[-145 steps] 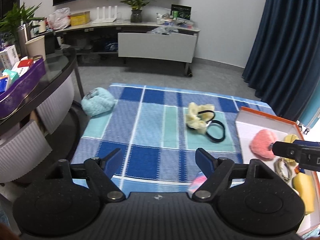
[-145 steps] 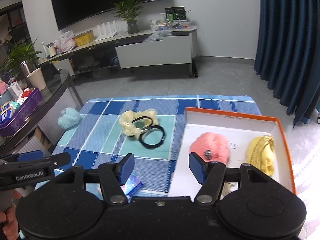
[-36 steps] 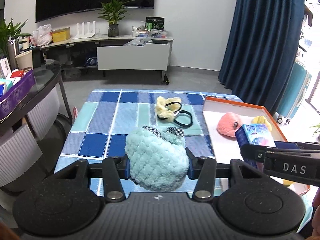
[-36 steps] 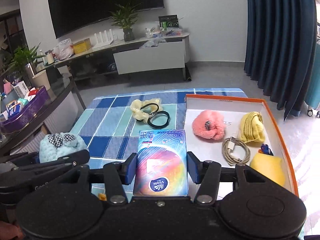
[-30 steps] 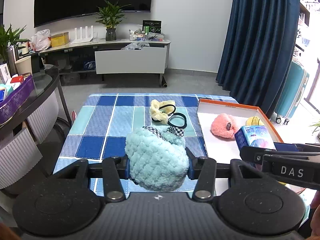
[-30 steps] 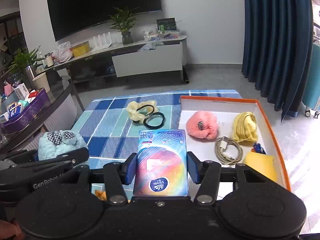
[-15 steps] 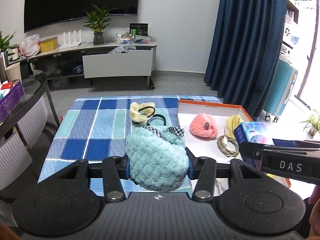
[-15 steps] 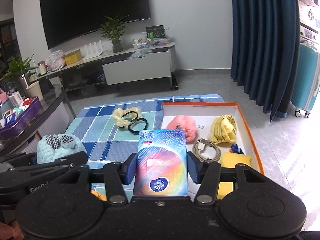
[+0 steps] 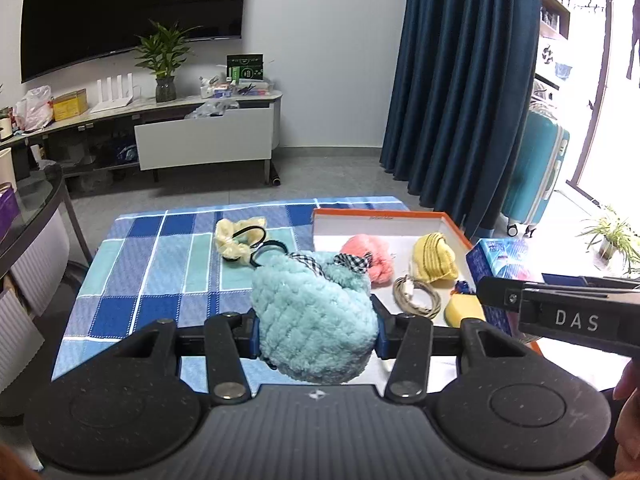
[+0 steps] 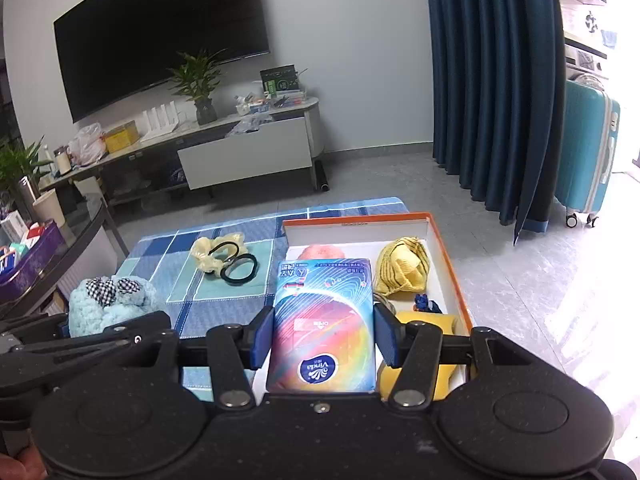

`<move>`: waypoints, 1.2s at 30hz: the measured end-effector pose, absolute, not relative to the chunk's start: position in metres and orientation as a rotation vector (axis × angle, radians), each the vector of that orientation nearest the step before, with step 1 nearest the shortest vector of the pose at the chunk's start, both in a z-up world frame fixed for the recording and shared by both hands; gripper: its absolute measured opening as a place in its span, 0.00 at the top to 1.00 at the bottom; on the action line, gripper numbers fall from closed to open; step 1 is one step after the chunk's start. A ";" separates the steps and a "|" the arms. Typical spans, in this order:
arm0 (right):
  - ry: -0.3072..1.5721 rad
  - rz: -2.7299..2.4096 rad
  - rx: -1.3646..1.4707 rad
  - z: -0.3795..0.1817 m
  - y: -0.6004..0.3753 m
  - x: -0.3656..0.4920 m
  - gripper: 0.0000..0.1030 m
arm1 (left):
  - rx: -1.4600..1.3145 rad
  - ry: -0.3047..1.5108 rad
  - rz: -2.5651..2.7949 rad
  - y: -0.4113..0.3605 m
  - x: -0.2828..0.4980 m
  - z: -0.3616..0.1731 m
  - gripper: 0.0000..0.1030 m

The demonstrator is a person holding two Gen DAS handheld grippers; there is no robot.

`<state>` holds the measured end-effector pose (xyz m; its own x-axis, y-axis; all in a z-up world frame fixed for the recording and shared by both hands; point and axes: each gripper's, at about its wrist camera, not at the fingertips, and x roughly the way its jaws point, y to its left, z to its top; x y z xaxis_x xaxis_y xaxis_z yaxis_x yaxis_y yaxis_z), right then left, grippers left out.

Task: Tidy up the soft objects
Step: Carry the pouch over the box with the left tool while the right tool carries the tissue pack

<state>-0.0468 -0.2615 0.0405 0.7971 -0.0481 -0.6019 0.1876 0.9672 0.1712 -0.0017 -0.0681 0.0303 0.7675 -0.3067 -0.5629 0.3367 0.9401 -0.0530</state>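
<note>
My left gripper [image 9: 316, 330] is shut on a fluffy teal pouch [image 9: 314, 320] with checked bows, held above the near edge of the blue checked cloth [image 9: 168, 268]. My right gripper [image 10: 322, 338] is shut on a colourful tissue pack [image 10: 324, 320], held over the near end of the orange-rimmed white box [image 10: 448, 264]. That box [image 9: 384, 213] holds a pink fluffy item [image 9: 366, 250], a yellow knitted item [image 9: 434, 256], a coiled cable [image 9: 416, 296] and a yellow sponge [image 9: 464, 308]. A pale yellow scrunchie [image 9: 230, 240] and black hair bands [image 9: 268, 250] lie on the cloth.
A glass-topped side table [image 10: 76, 232] with a purple tray stands to the left. Behind are a TV console [image 9: 160, 128], a dark blue curtain [image 9: 460, 100] and a teal suitcase [image 10: 588, 152]. A person's hand [image 9: 628, 420] shows at the lower right.
Both grippers have moved to the right with their loads, so the box now sits more centrally in each view. Neither grip has changed.
</note>
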 end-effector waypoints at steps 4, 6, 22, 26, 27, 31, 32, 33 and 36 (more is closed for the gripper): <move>0.631 -0.139 0.227 0.041 -0.265 -0.049 0.38 | 0.062 0.598 -0.357 -0.073 -0.003 0.030 0.52; 0.627 -0.142 0.230 0.042 -0.268 -0.051 0.38 | 0.060 0.602 -0.363 -0.075 -0.003 0.029 0.52; 0.607 -0.192 0.251 0.042 -0.290 -0.053 0.38 | 0.088 0.600 -0.423 -0.101 0.001 0.027 0.52; 0.606 -0.200 0.249 0.042 -0.294 -0.052 0.38 | 0.089 0.601 -0.431 -0.106 0.003 0.027 0.52; 0.606 -0.203 0.251 0.042 -0.295 -0.052 0.38 | 0.088 0.602 -0.435 -0.106 0.003 0.027 0.52; 0.610 -0.214 0.251 0.041 -0.300 -0.051 0.38 | 0.091 0.609 -0.441 -0.111 0.005 0.024 0.52; 0.610 -0.216 0.252 0.041 -0.301 -0.051 0.38 | 0.092 0.609 -0.441 -0.112 0.005 0.024 0.52; 0.610 -0.217 0.253 0.041 -0.303 -0.051 0.38 | 0.093 0.611 -0.442 -0.113 0.005 0.023 0.52; 0.612 -0.221 0.251 0.040 -0.305 -0.050 0.38 | 0.089 0.619 -0.452 -0.115 0.007 0.022 0.52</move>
